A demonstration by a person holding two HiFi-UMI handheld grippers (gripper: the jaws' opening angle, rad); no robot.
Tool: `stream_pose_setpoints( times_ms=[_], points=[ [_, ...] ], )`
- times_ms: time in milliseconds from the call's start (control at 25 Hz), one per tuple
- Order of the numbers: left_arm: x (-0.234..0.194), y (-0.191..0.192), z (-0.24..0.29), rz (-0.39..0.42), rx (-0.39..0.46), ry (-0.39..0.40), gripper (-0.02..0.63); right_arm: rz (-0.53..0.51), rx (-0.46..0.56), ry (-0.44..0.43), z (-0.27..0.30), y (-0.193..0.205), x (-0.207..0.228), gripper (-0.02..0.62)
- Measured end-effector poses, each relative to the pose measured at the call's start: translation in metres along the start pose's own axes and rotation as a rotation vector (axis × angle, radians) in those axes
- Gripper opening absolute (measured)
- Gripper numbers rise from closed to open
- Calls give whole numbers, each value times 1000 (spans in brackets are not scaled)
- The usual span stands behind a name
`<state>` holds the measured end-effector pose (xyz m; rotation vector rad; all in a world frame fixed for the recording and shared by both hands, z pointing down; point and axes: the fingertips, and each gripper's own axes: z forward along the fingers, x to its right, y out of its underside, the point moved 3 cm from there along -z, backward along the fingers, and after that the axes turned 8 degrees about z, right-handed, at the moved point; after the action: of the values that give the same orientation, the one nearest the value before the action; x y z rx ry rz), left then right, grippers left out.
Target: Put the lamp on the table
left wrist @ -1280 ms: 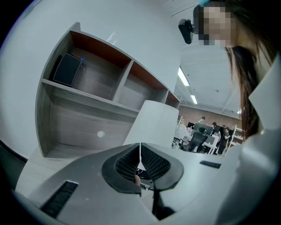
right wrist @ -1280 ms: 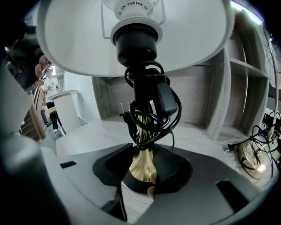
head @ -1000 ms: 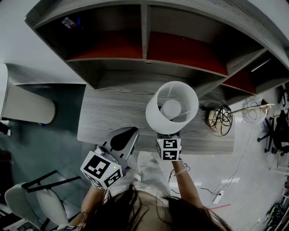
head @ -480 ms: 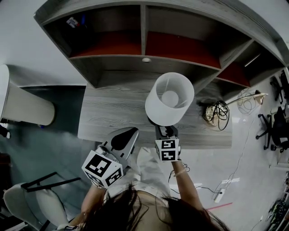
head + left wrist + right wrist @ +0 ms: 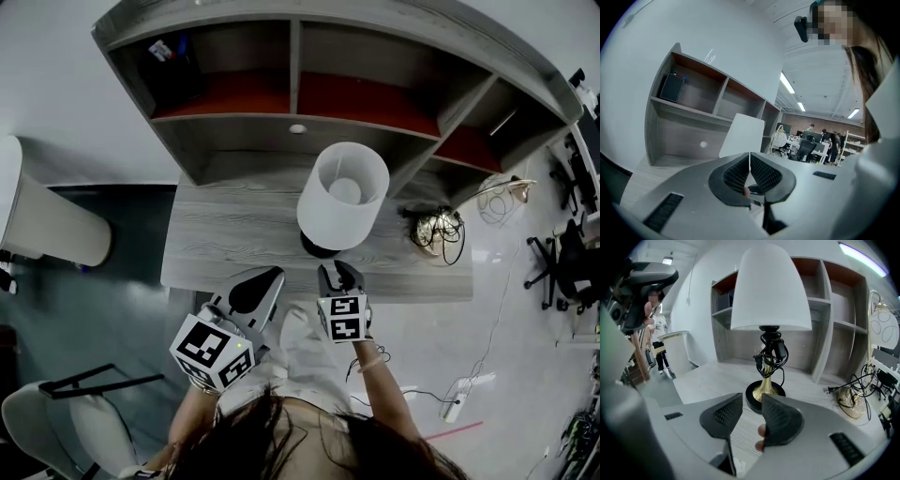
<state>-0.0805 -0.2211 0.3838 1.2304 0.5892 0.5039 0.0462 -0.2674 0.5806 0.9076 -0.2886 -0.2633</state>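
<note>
The lamp [image 5: 342,192], with a white shade, a brass stem wound with black cable and a round black base [image 5: 764,397], stands upright on the grey wooden table [image 5: 234,234]. My right gripper [image 5: 339,274] is just in front of the base, clear of it. Its jaws are closing a little and hold nothing; the lamp [image 5: 771,291] rises beyond the right gripper [image 5: 751,408]. My left gripper [image 5: 262,281] hovers at the table's near edge, left of the lamp. In its own view the left gripper [image 5: 749,159] has its pads together on nothing, with the white shade [image 5: 743,136] behind.
A grey shelf unit [image 5: 300,94] with red-backed compartments stands along the back of the table. A second brass lamp base with coiled black cable [image 5: 436,230] sits at the table's right end [image 5: 853,404]. A chair [image 5: 56,412] stands at the lower left, and a power strip [image 5: 455,398] lies on the floor.
My right gripper has drawn back from the lamp's stem toward the person, leaving the lamp standing alone on the table. The left gripper has hardly moved.
</note>
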Motion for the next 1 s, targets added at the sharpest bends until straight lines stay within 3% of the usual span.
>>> stream_pose_setpoints(
  times_ms=[1000],
  points=[
    [54, -6, -64, 53, 82, 68, 12, -16, 111, 14, -78, 8, -40, 97]
  ],
)
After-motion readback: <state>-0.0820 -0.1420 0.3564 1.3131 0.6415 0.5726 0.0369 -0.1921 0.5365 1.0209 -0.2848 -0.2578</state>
